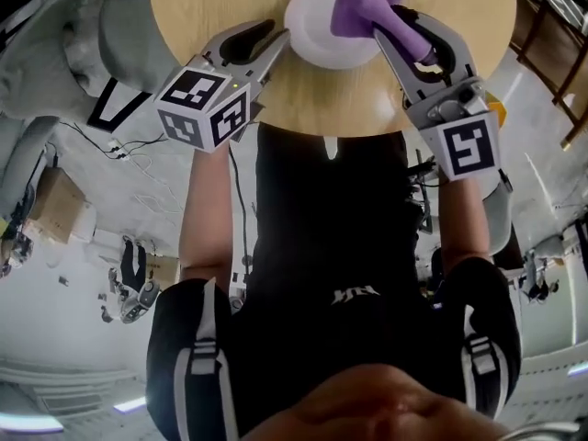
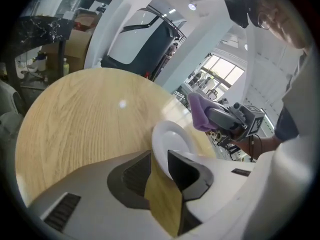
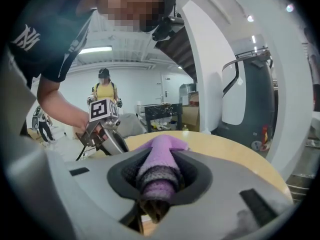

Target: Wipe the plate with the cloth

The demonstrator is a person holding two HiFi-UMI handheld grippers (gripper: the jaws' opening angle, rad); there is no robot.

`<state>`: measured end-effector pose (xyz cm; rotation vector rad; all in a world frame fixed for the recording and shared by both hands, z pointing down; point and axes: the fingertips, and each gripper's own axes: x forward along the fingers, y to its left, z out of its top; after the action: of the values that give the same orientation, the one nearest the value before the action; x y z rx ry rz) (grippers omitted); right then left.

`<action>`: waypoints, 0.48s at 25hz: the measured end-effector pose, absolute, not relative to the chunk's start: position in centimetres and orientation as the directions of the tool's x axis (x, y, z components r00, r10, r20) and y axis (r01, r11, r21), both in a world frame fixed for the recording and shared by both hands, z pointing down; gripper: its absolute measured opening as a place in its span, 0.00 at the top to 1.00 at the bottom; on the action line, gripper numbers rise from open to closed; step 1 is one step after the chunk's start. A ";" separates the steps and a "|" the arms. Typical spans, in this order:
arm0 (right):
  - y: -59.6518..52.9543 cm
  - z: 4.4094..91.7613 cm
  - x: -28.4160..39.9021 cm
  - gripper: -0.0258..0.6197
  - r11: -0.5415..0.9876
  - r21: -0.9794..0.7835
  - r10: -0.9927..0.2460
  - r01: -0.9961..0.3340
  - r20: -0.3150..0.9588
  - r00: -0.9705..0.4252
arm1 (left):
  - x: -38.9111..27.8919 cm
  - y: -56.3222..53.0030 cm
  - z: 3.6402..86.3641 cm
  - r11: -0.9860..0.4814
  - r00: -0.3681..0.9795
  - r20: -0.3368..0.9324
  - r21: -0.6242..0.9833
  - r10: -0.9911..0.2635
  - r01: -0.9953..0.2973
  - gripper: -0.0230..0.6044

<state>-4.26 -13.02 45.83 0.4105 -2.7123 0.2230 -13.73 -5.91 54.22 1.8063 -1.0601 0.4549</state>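
Closest to the head camera is the person's black shirt point(image 1: 322, 246), and beyond it both arms reach out over a round, pale wooden desk point(image 1: 230, 7) point(image 2: 75, 124) point(image 3: 235, 149).

Held in the left hand-held gripper point(image 1: 278, 38) point(image 2: 160, 166) is the white plate point(image 1: 317, 26) point(image 2: 172, 139). Its jaws are closed on the plate's near rim, so the plate extends forward and to the right from their tips. It is plain, round and glossy with a shallow hollow. From this gripper's own view it stands tilted, hollow face turned right (whether its far edge rests on the desk I cannot tell).

Between the jaws of the right hand-held gripper point(image 1: 395, 26) point(image 3: 157, 179) is the cloth point(image 1: 363, 3) point(image 2: 200, 111) point(image 3: 160, 159), clamped tight. It is lilac and bunched into a thick roll. Its long axis runs along the jaws, and its free end pokes out past their tips, away from the person. Seen from the head, that end overlaps the plate's right part, though actual contact cannot be made out.
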 end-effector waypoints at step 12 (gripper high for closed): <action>-12.4 47.8 -4.5 0.81 0.941 -0.126 -0.245 -0.313 0.381 -0.891 | -12.2 -6.9 55.1 -0.125 0.561 0.712 0.567 -0.423 -0.814 0.81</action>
<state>-4.52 -12.37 47.76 0.4070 -2.7308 0.2611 -12.23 -6.87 55.12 1.7487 -1.0293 0.4674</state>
